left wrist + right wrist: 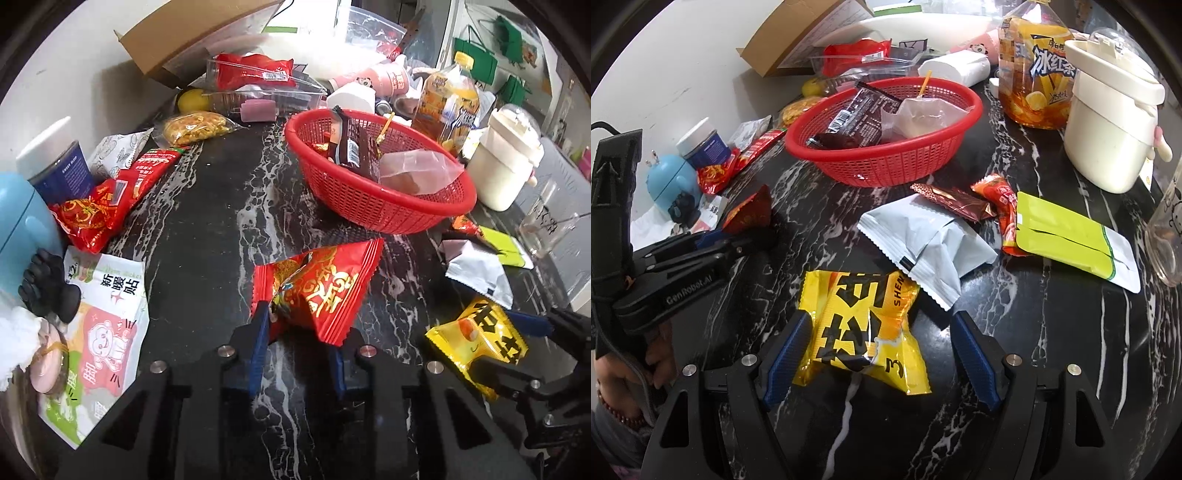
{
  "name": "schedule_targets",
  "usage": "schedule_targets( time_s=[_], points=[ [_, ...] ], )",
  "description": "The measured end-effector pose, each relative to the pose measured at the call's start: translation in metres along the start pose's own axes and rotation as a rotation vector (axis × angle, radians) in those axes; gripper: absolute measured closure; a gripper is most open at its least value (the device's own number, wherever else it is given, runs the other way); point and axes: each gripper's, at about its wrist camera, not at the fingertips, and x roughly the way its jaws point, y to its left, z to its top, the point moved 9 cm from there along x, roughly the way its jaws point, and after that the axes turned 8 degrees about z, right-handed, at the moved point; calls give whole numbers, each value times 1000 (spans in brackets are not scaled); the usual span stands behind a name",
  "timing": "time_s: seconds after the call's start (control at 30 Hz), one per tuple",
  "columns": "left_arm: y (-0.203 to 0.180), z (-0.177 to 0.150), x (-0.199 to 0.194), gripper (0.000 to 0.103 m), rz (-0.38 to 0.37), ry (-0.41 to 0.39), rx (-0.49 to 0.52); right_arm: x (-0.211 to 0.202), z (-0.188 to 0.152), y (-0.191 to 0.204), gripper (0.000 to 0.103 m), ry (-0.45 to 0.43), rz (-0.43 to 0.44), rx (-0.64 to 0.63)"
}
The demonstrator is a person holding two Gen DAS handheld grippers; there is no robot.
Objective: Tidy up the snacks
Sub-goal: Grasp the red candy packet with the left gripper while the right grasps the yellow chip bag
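Now my left tool (pixel 301 332) pinches the red snack packet (pixel 317 291) just above the black marble counter (pixel 207 229), short of the red basket (pixel 388 214). My right tool (pixel 875 354) stands spread around the yellow packet (pixel 864 328).

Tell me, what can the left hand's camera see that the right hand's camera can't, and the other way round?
Only the left view shows the green bags hanging at the back and the white-and-pink pouch by its gripper. Only the right view shows the brown wrapper and a person's hand on the other tool. Both show the red basket, the yellow packet between the right gripper's open fingers, and the red packet pinched by the left gripper.
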Motion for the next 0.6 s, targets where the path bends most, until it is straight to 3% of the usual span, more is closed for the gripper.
schedule_targets(
  time_s=[0.43,0.6],
  points=[
    [-18,-16,-34,76,-89,-3,14,-6,-5,1,24,-6,40,28],
    [-17,-28,-42,76,-119,23,-4,-3,-3,2,14,-8,81,59]
  ],
)
